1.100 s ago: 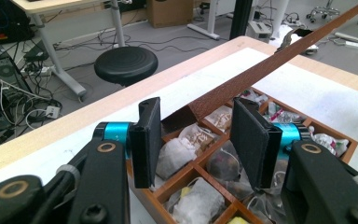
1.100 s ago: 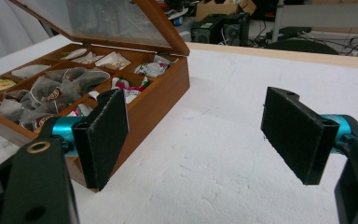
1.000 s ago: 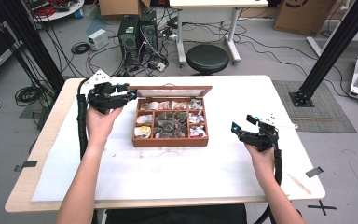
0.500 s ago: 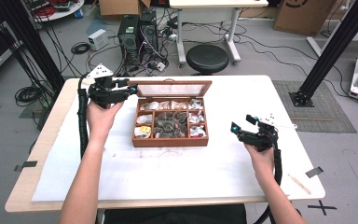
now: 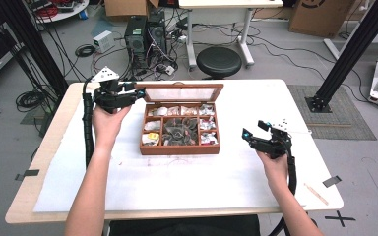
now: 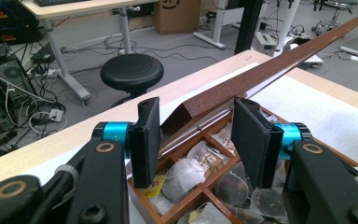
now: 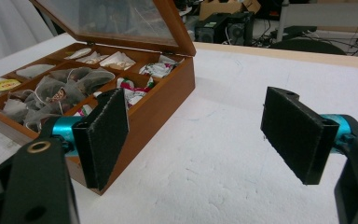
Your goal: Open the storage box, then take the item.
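Observation:
A wooden tea box [image 5: 179, 147] stands mid-table, its compartments holding several tea bags [image 5: 179, 130]. Its glass-paned lid [image 5: 182, 93] is raised at the back. My left gripper [image 5: 139, 93] is at the lid's left corner; in the left gripper view the lid's edge [image 6: 270, 70] runs between the parted jaws of the left gripper [image 6: 196, 135], which is open. My right gripper [image 5: 253, 129] hovers open right of the box, nothing between its pads. The right gripper view shows the right gripper [image 7: 196, 126] beside the box wall [image 7: 154, 107] and lid [image 7: 112, 18].
A white sheet [image 5: 177, 182] covers the table. A thin wooden stick [image 5: 317, 193] and a tape piece [image 5: 331, 181] lie at the front right. Beyond the far edge are a black stool [image 5: 219, 61], computer towers [image 5: 145, 32] and cables.
The left gripper moved a little away from the person, and the lid stands more upright than a second ago. The right gripper has held still.

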`<state>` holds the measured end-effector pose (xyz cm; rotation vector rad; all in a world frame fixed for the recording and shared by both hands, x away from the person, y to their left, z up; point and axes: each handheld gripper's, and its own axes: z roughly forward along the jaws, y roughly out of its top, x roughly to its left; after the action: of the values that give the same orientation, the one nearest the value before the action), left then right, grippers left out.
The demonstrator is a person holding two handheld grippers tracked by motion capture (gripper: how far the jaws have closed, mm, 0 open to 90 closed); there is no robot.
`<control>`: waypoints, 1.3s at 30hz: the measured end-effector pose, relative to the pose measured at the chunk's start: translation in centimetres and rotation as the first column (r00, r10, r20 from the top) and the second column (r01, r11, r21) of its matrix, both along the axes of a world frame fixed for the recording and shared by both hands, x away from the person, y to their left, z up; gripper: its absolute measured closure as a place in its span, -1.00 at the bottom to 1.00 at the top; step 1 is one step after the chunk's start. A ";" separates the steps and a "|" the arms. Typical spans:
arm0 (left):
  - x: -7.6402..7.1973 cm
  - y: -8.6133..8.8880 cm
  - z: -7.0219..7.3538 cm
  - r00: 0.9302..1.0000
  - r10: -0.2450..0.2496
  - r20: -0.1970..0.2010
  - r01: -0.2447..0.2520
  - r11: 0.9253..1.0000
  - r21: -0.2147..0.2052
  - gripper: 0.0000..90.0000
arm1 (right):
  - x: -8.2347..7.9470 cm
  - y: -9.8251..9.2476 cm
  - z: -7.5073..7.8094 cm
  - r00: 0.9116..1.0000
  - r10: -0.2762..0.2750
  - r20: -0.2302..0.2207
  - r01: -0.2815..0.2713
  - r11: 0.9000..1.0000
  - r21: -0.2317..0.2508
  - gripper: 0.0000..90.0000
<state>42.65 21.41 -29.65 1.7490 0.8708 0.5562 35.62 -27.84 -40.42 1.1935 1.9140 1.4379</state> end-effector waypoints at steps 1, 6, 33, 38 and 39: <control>0.0 0.0 0.0 1.000 0.001 0.000 -0.001 1.000 -0.001 0.17 | 0.0 0.0 0.0 1.000 0.000 -0.001 0.000 1.000 0.000 -0.48; -0.1 0.0 0.0 1.000 0.001 -0.002 -0.001 1.000 0.004 0.16 | 0.0 0.0 0.0 1.000 0.000 0.000 0.000 1.000 0.002 -0.48; 0.1 0.0 0.0 1.000 0.001 0.008 -0.001 1.000 -0.013 0.14 | 1.8 5.2 2.0 0.983 0.184 -0.020 -0.185 0.980 -0.070 -0.20; 0.1 -0.1 0.0 1.000 0.004 0.010 -0.004 1.000 -0.011 0.14 | 3.0 6.3 2.2 0.975 0.216 -0.054 -0.219 0.972 -0.081 -0.12; 0.1 -0.1 0.0 1.000 0.003 0.008 -0.003 1.000 -0.012 0.14 | 3.2 6.6 2.2 0.975 0.216 -0.055 -0.220 0.972 -0.085 -0.08</control>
<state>42.77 21.35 -29.63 1.7333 0.8696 0.5590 38.82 -21.28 -38.19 1.0072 2.1742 1.4251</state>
